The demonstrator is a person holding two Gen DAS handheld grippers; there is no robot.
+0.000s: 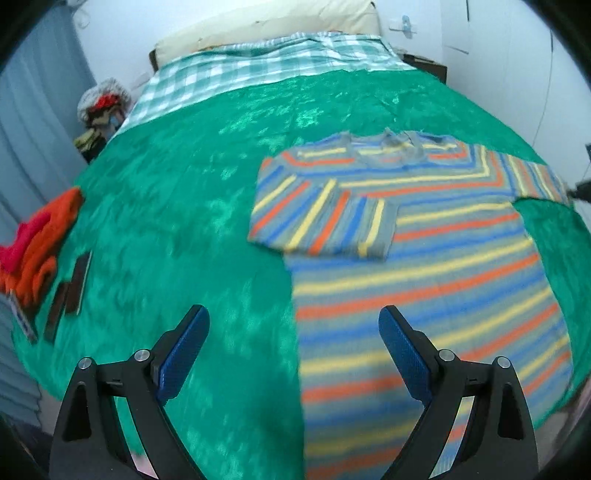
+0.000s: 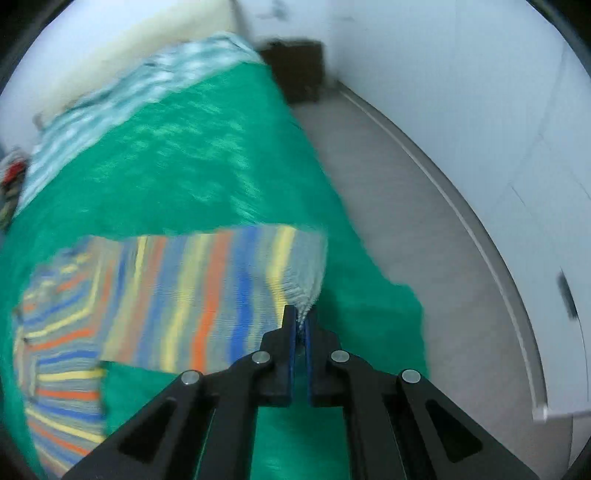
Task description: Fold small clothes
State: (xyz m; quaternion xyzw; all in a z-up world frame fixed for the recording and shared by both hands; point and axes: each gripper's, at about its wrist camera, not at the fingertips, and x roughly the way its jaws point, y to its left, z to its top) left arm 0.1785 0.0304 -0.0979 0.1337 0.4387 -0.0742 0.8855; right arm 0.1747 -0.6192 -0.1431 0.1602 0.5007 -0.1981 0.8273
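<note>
A striped sweater [image 1: 417, 280] in grey, orange, yellow and blue lies flat on the green bedspread [image 1: 184, 206]. Its left sleeve [image 1: 321, 221] is folded in across the chest. My left gripper [image 1: 293, 325] is open and empty, hovering over the sweater's lower left edge. My right gripper [image 2: 300, 317] is shut on the cuff of the right sleeve [image 2: 207, 295], which stretches out sideways from the sweater body [image 2: 62, 387]. The right gripper's tip also shows in the left wrist view [image 1: 581, 190] at the far right.
A pile of orange and pink clothes [image 1: 35, 247] and dark flat objects [image 1: 70, 291] lie at the bed's left edge. A checked sheet [image 1: 258, 70] and pillow [image 1: 266, 22] are at the head. Floor [image 2: 424, 229] and white wall lie to the bed's right.
</note>
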